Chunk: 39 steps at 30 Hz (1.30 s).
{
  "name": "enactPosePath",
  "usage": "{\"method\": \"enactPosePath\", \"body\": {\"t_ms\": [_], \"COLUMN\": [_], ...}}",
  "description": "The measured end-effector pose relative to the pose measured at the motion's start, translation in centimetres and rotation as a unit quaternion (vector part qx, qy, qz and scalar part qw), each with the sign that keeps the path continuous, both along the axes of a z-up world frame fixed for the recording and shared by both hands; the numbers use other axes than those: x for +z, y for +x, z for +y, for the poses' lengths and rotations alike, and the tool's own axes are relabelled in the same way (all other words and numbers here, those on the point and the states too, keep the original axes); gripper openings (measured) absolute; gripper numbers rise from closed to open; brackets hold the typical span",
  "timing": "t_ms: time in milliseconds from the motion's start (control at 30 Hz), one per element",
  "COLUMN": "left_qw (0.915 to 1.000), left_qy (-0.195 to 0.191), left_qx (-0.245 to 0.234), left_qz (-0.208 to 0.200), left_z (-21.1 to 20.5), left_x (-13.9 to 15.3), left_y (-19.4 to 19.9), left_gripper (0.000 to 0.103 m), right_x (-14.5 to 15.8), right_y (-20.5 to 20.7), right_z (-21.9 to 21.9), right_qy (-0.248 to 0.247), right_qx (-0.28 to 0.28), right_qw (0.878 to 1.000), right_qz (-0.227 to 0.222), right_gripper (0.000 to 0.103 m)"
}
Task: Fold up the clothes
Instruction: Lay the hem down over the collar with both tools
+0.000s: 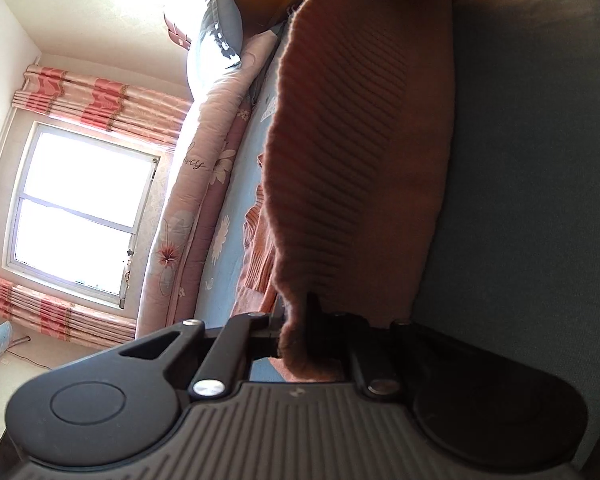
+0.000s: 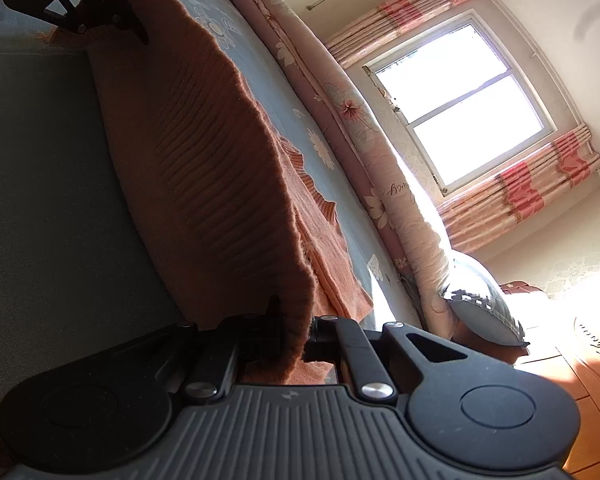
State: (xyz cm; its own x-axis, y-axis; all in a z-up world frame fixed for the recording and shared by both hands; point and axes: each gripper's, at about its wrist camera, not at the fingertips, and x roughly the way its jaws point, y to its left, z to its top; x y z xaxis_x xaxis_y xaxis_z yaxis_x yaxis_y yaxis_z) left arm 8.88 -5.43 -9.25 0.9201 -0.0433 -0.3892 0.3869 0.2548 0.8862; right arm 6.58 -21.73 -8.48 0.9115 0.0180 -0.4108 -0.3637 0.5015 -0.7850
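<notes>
Left wrist view: both grippers are clamped on one edge of a ribbed orange sweater, lifted above a blue bed.

In the left wrist view the left gripper (image 1: 300, 330) has its fingers closed on the fuzzy edge of the orange sweater (image 1: 352, 140) at bottom centre; the knit runs up the frame to the top edge, its lower part draped on the grey-blue bedspread (image 1: 540, 200) at right. In the right wrist view the right gripper (image 2: 294, 334) pinches the same edge at bottom centre, and the left gripper (image 2: 112, 20) shows at upper left, gripping the far end. Beyond the raised edge lie more of the sweater, the floral sheet (image 2: 324, 148), a rolled pink quilt (image 2: 380, 184), a pillow (image 2: 480, 304) and a bright window (image 2: 460, 100).
</notes>
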Motion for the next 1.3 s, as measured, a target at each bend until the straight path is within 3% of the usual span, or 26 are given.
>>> {"method": "enactPosePath", "body": {"t_ms": [600, 967, 1300], "left_qw": [0.9987, 0.9985, 0.9976], "left_qy": [-0.020, -0.013, -0.031], "left_qx": [0.018, 0.032, 0.053], "left_qz": [-0.043, -0.043, -0.032], "left_z": [-1.9, -2.9, -3.9], "left_x": [0.9, -0.8, -0.6], "left_y": [14.8, 24.6, 30.9], "left_gripper": [0.010, 0.010, 0.013], "right_x": [0.5, -0.2, -0.6], "right_y": [13.0, 22.1, 27.7], "right_z": [-0.6, -0.6, -0.7], "right_qy": [-0.007, -0.006, 0.014], "right_qx": [-0.022, -0.024, -0.042], "right_qw": [0.999, 0.998, 0.998], "right_qz": [-0.040, -0.053, -0.050], "right_gripper": [0.009, 0.009, 0.009]}}
